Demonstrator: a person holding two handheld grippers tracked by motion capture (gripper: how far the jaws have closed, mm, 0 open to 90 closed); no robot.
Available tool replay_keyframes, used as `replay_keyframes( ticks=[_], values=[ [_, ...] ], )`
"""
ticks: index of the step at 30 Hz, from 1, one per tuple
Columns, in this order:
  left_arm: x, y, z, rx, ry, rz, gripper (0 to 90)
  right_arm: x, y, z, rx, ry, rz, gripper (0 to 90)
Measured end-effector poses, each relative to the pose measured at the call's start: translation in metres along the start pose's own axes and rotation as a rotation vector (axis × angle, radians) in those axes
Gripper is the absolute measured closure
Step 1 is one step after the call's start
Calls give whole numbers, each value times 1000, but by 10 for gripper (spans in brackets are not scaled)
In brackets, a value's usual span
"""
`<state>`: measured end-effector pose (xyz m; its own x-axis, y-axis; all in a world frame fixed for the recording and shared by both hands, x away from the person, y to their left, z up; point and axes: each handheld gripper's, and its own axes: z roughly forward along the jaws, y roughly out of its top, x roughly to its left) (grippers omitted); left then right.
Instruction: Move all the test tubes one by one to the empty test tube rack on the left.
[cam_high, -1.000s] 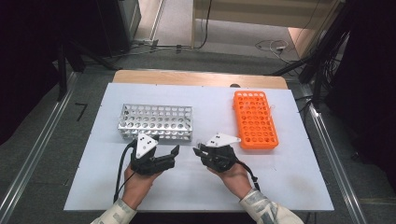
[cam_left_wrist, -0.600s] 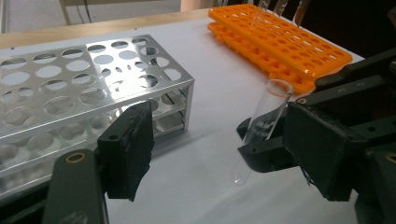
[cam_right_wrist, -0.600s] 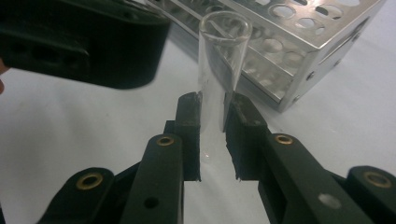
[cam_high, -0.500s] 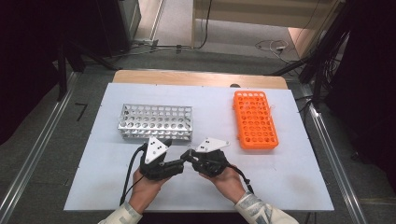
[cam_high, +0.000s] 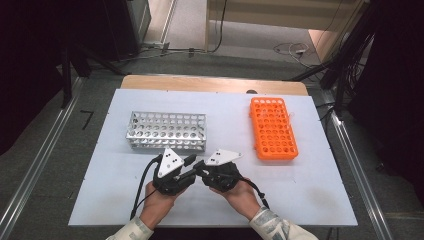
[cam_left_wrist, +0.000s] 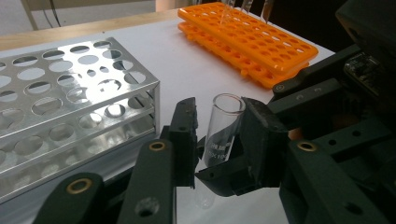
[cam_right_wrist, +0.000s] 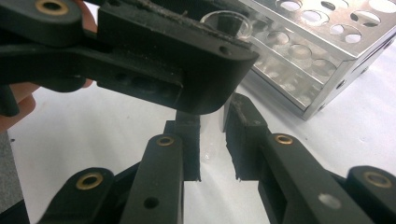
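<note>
A clear glass test tube (cam_left_wrist: 223, 128) stands nearly upright between my two grippers at the front middle of the white table (cam_high: 100, 200). My left gripper (cam_high: 194, 166) has just been closing its jaws, and its pads (cam_left_wrist: 254, 130) now press the tube near its open rim. My right gripper (cam_high: 204, 171) comes in from the other side, shut on the tube's lower part (cam_right_wrist: 211, 151). In the right gripper view the left gripper's jaw crosses above, with the tube's rim (cam_right_wrist: 226, 21) behind it.
An empty metal rack (cam_high: 167, 131) stands just behind the grippers, close by in the gripper views (cam_left_wrist: 70, 93) (cam_right_wrist: 322, 51). An orange rack (cam_high: 273, 128) lies at the back right, with a few clear tubes (cam_left_wrist: 266, 7) at its far end.
The two hands have come together at the front middle. The left gripper swung right to meet the right one, and its jaws narrowed around the tube that the right gripper holds.
</note>
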<state>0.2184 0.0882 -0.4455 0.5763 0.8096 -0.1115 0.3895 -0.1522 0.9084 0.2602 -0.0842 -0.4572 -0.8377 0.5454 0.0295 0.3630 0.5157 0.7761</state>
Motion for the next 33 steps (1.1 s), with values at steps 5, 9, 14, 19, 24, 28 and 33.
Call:
replay_keyframes(
  ticks=[5, 9, 14, 19, 24, 28, 33],
  values=[
    [-1, 0, 1, 2, 5, 14, 731, 0, 0, 0, 1, 2, 1, 734],
    [0, 0, 0, 1, 9, 12, 746, 0, 0, 0, -1, 4, 3, 731],
    [0, 1, -1, -1, 19, 23, 752, 0, 0, -1, -3, 11, 8, 683],
    [6, 3, -2, -8, 39, 12, 752, -1, 1, 0, 3, 27, 8, 523],
    [15, 7, -7, -23, 63, -4, 752, -3, 1, -1, 3, 34, 15, 416],
    [25, 11, -12, -37, 88, -31, 751, -5, 1, -2, 8, 27, 25, 358],
    [40, 16, -20, -57, 124, -64, 752, -8, 1, -2, 12, 15, 33, 310]
  ],
)
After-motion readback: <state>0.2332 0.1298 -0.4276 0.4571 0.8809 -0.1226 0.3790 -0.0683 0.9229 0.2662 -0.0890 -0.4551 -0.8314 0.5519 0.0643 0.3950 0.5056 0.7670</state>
